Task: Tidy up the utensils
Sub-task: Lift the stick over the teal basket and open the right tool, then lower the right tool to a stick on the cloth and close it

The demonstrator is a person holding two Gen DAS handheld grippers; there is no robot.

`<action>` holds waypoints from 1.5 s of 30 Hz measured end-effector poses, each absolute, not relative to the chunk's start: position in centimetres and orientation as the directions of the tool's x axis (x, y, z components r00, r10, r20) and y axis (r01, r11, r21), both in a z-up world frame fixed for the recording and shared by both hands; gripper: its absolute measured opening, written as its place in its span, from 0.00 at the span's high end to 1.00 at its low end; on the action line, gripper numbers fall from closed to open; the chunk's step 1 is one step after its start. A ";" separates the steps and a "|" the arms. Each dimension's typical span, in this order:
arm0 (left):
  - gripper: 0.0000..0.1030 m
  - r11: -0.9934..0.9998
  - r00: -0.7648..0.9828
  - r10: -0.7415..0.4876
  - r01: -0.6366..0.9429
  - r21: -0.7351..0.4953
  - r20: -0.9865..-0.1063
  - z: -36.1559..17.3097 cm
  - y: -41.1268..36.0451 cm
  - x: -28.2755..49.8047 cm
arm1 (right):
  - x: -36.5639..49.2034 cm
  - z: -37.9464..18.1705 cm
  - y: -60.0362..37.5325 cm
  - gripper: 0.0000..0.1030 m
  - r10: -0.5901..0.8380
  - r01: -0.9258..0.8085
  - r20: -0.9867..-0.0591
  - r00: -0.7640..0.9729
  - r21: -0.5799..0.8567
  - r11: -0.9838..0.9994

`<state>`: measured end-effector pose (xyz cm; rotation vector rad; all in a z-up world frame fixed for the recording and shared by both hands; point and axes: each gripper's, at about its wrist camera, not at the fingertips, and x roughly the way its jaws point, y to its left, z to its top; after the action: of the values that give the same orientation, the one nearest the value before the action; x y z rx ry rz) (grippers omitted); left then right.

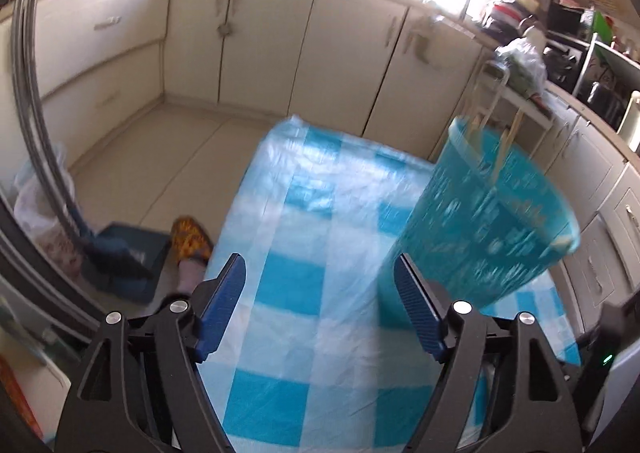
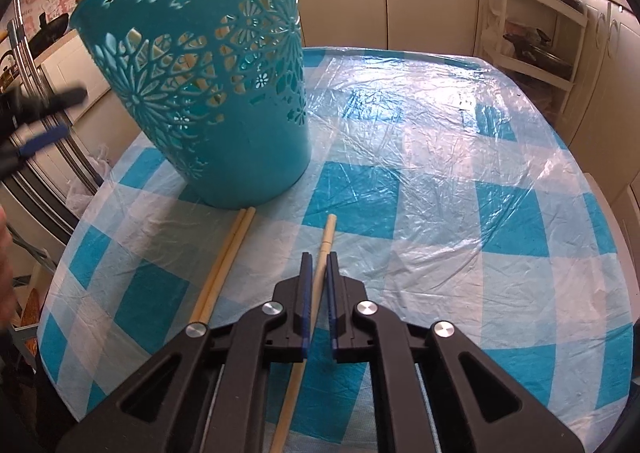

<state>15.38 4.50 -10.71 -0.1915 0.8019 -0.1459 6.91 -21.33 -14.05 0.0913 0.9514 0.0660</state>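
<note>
Some chopsticks (image 1: 502, 141) already stand in the teal basket (image 2: 208, 93). My right claw (image 2: 316, 265) pinches one chopstick (image 2: 324, 249) near me; a pair (image 2: 228, 261) waits left. My left claw (image 1: 320, 293) gapes empty.

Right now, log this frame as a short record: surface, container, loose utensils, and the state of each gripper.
surface: table under a blue-and-white checked cloth
container: teal cut-out basket, upright on the cloth, chopsticks inside
loose utensils: pair of chopsticks lying on the cloth, tips at the basket's base
right gripper: shut on a single chopstick
left gripper: open, nothing between the jaws, beside the basket
</note>
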 end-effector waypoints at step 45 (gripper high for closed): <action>0.19 0.971 0.629 -0.209 0.039 -0.238 -0.749 -16.6 4.2 14.4 | 14.6 -11.9 -31.4 0.71 -0.079 0.102 -0.794 0.603 -0.022 0.995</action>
<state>14.38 4.16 -16.59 -0.2066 0.8811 -0.1428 14.55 -31.39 -11.86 0.0269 0.9177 -0.1050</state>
